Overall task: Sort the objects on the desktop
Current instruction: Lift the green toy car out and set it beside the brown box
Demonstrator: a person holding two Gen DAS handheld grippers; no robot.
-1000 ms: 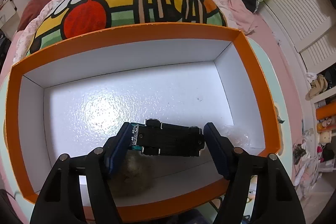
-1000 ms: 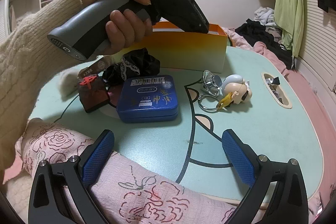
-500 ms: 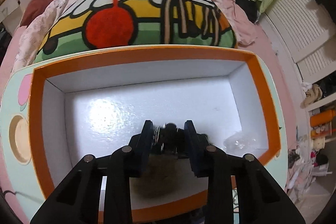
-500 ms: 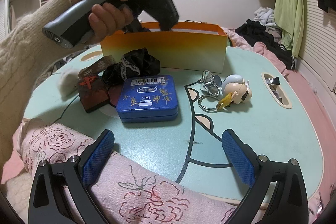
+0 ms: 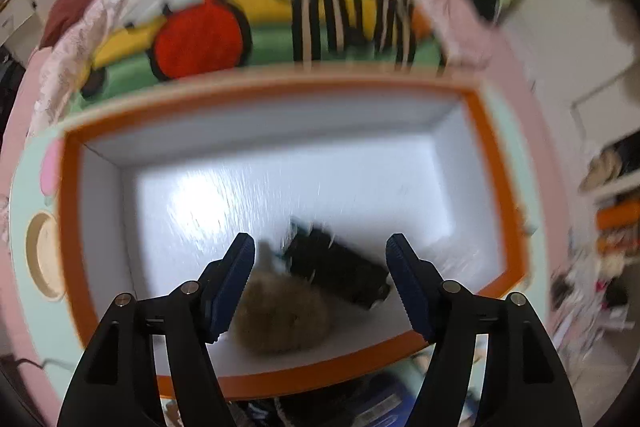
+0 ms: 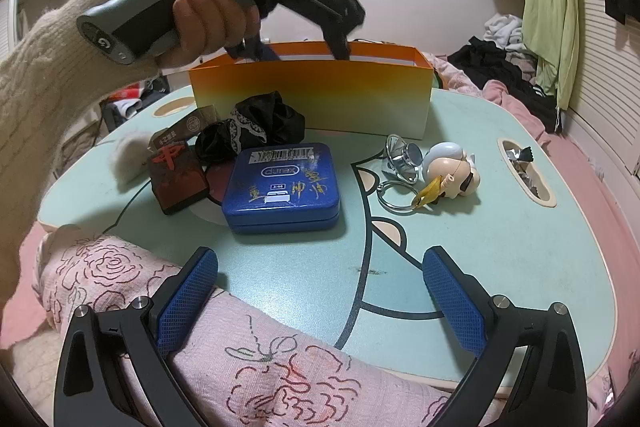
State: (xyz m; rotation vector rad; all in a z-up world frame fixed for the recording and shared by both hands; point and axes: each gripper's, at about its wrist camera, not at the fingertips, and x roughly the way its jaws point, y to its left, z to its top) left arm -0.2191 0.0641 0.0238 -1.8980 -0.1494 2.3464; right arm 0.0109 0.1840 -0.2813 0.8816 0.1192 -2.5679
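Indoor light from overhead throws a broad white glare patch on the glossy floor of the orange-rimmed white cardboard box [image 5: 276,99]. The left wrist view is smeared by motion blur throughout, edges softest. The right wrist view is sharp and evenly lit, with soft shadows under the blue rectangular metal tin [image 6: 282,179]; both bend strongly at dark fisheye corners

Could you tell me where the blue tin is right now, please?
In the right wrist view the blue tin lies on the table left of centre, between the black scrunchie and the keyring.
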